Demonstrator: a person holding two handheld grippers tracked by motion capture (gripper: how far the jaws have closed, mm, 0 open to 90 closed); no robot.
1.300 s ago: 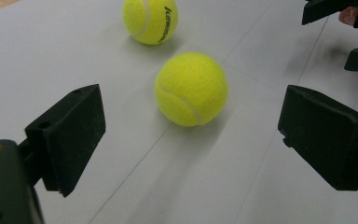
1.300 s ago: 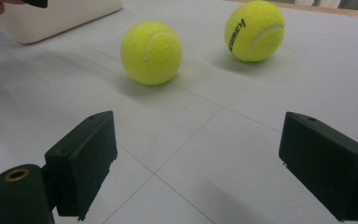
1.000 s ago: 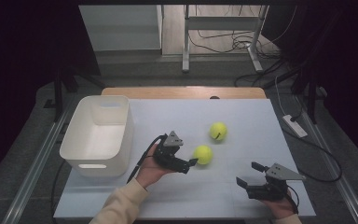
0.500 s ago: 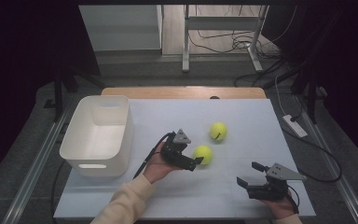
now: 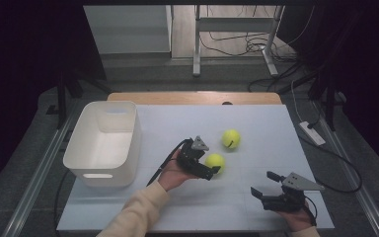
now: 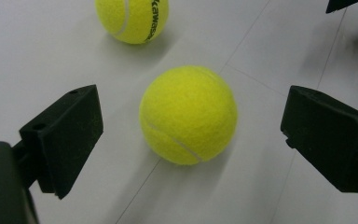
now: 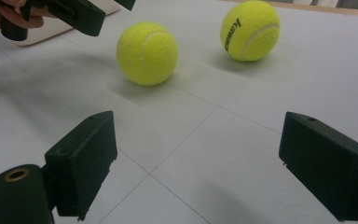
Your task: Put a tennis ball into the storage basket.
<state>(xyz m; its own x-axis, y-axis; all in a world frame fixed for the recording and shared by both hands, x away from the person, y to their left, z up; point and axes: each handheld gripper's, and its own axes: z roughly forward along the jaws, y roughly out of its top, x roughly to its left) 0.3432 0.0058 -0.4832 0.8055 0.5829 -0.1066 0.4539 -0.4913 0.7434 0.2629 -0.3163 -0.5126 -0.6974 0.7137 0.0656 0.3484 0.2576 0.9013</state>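
Between the left claw's (image 6: 191,140) spread, just-widened jaws sits the near ball (image 6: 188,114); the high view adds the white bin (image 5: 103,143).

Nearer tennis ball (image 6: 188,114): yellow felt, fuzzy and matt, with a smooth pale seam. Farther tennis ball (image 6: 131,18): same napped felt, black printed lettering. Left gripper (image 6: 191,135): jaws of black matt plastic, faintly grainy, with a brass-coloured insert in the body. Right gripper (image 7: 214,163): same black matt plastic. Worktop (image 5: 256,123): smooth pale sheet with a low sheen and thin joint lines; bare wood strip along its far edge. Bin (image 5: 103,143) at the left edge: white plastic, smooth, slightly glossy.
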